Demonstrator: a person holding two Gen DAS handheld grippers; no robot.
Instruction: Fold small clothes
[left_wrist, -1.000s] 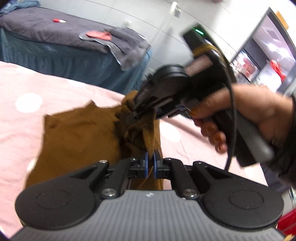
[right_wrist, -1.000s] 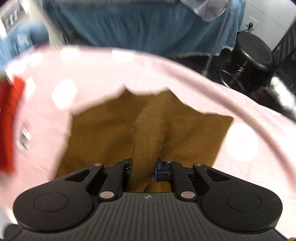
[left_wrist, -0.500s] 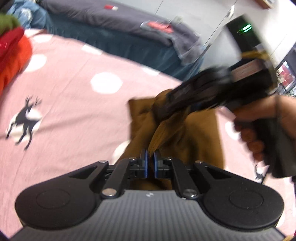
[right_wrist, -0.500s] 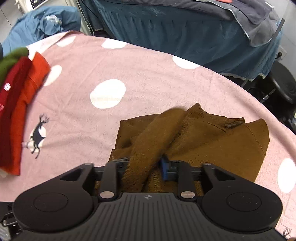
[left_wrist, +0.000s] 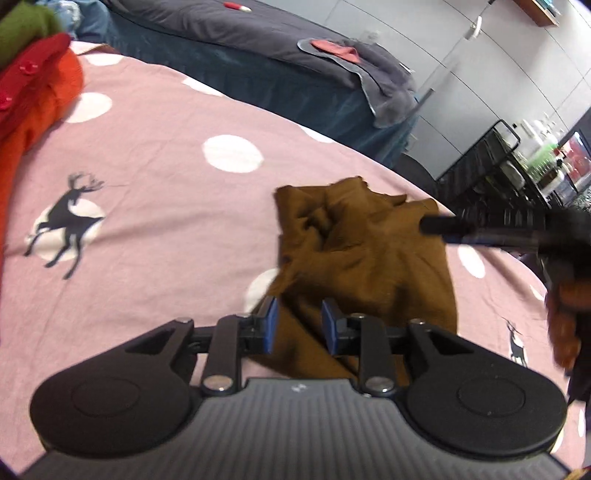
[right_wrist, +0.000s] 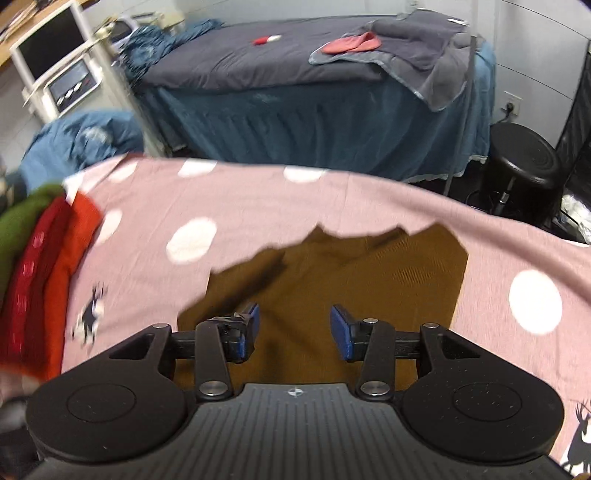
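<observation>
The left claw (left_wrist: 298, 324) is partly open, its blue pads either side of a ridge of the brown garment (left_wrist: 369, 254) without pinching it. The right claw (right_wrist: 293, 330) gapes wide over the same cloth, holding nothing. The garment lies rumpled on the pink spotted cloth (left_wrist: 166, 206), a red pile (right_wrist: 44, 280) well to its left.

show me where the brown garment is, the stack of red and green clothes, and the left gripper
brown garment (left_wrist: 369, 254): left wrist view, on its rumpled middle.
stack of red and green clothes (right_wrist: 44, 266): right wrist view, on the red layer.
left gripper (left_wrist: 298, 325): left wrist view, midway between its open jaws.
</observation>
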